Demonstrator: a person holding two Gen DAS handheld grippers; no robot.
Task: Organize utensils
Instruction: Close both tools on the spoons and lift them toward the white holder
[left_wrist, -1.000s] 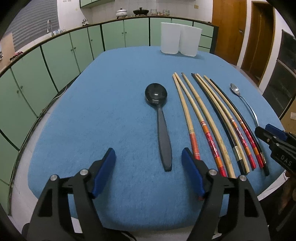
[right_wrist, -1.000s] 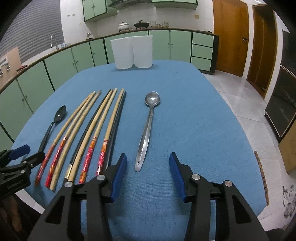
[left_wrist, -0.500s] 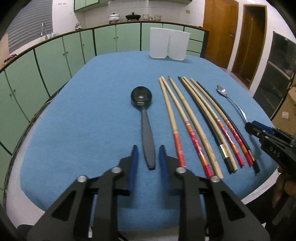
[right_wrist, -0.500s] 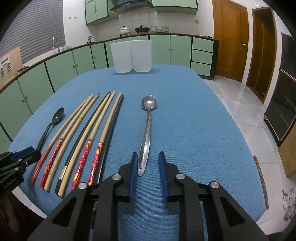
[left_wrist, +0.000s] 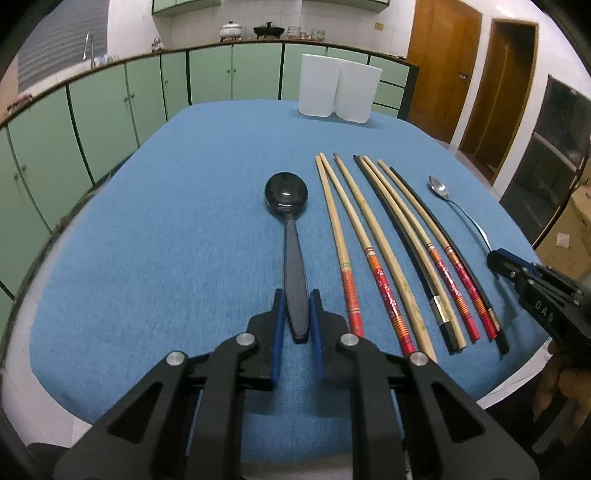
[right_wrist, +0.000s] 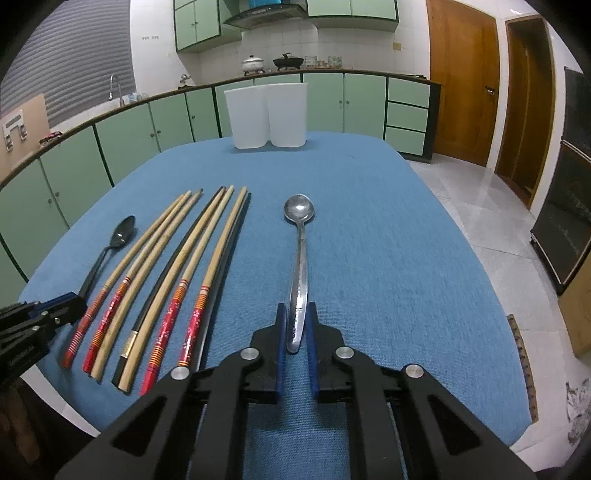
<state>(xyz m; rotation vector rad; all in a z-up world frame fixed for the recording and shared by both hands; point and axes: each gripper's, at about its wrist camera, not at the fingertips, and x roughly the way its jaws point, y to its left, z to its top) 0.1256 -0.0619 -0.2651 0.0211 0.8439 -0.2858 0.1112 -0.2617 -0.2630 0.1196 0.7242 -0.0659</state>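
Note:
A black spoon (left_wrist: 290, 218) lies on the blue table cloth (left_wrist: 184, 229). My left gripper (left_wrist: 296, 297) is shut on its handle end. A steel spoon (right_wrist: 300, 251) lies to the right of the chopsticks; my right gripper (right_wrist: 296, 310) is shut on its handle end. Both spoons still rest on the cloth. Several long chopsticks (left_wrist: 391, 251), some wooden with red ends and some black, lie side by side between the two spoons; they also show in the right wrist view (right_wrist: 177, 277). Two white containers (right_wrist: 267, 114) stand together at the table's far edge.
Green kitchen cabinets (left_wrist: 110, 107) curve round the table's left and far sides. Wooden doors (right_wrist: 461, 77) and a tiled floor (right_wrist: 480, 206) are to the right. The table's near edge is just under both grippers.
Both grippers went from wide open to closed, moved forward and lower, and now clamp the handle ends of their spoons.

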